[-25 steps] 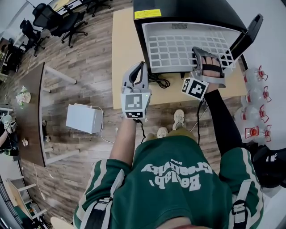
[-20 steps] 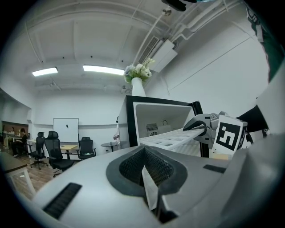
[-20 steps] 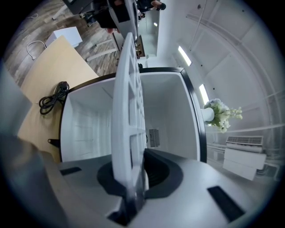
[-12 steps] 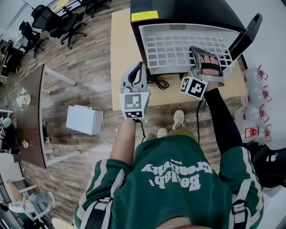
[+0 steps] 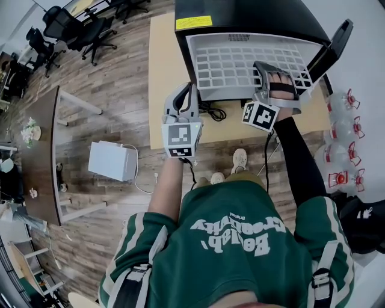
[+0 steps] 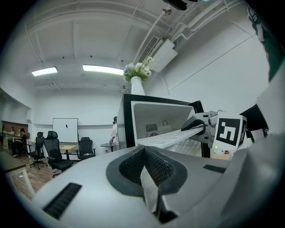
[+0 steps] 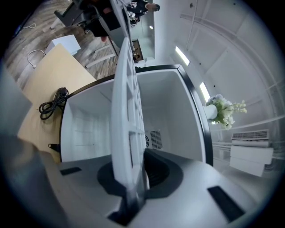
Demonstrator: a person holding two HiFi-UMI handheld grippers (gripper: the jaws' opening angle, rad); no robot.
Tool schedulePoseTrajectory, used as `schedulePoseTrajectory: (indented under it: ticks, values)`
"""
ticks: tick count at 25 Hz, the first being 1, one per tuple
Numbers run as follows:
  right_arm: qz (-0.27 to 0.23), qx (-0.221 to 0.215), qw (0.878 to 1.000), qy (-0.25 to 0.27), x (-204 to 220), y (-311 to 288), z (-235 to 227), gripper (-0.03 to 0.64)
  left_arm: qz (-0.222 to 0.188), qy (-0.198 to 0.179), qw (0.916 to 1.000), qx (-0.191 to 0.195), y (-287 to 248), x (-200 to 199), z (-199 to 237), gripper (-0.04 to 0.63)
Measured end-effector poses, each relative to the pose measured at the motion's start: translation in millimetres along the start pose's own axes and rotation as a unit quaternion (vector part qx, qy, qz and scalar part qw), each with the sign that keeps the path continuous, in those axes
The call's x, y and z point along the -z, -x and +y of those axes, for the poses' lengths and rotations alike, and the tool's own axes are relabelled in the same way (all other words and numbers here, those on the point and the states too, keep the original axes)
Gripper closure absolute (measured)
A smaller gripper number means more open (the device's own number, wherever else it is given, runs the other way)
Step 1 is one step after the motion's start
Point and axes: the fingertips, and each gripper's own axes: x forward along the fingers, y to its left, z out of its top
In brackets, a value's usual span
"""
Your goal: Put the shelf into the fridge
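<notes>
A white grid shelf [image 5: 240,63] lies flat, partly inside the open black fridge [image 5: 240,15]. Its front edge sticks out toward me. My left gripper [image 5: 191,91] is shut on the shelf's front left corner. In the left gripper view the thin shelf [image 6: 169,138] runs from my left gripper [image 6: 144,153] across to the right gripper [image 6: 202,127]. My right gripper [image 5: 267,69] is shut on the shelf's front right part. Seen edge-on in the right gripper view, the shelf [image 7: 127,89] rises from my right gripper [image 7: 136,156] toward the fridge's white inside [image 7: 89,124].
The fridge door [image 5: 337,42] stands open at the right. The fridge sits on a tan table [image 5: 162,54] with a black cable [image 5: 213,110] at its front. A vase of flowers [image 6: 138,73] tops the fridge. A white box [image 5: 113,159], water bottles [image 5: 343,129] and office chairs [image 5: 78,27] stand around.
Both grippers and the shelf have edged slightly toward the fridge opening. Both grips are unchanged.
</notes>
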Motion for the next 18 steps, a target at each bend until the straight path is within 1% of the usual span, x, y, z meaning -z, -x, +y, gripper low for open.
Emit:
schedulePoseTrajectory:
  ticks: [8, 18]
  values:
    - [-0.004, 0.0, 1.0, 0.001, 0.7, -4.6, 0.6, 0.581, 0.007, -0.003, 1.0, -0.003, 0.2, 4.1, 0.2, 0.601]
    - [-0.007, -0.011, 1.0, 0.001, 0.2, -6.3, -0.8, 0.581, 0.017, -0.009, 0.9998, 0.0, 1.0, 8.2, -3.0, 0.601]
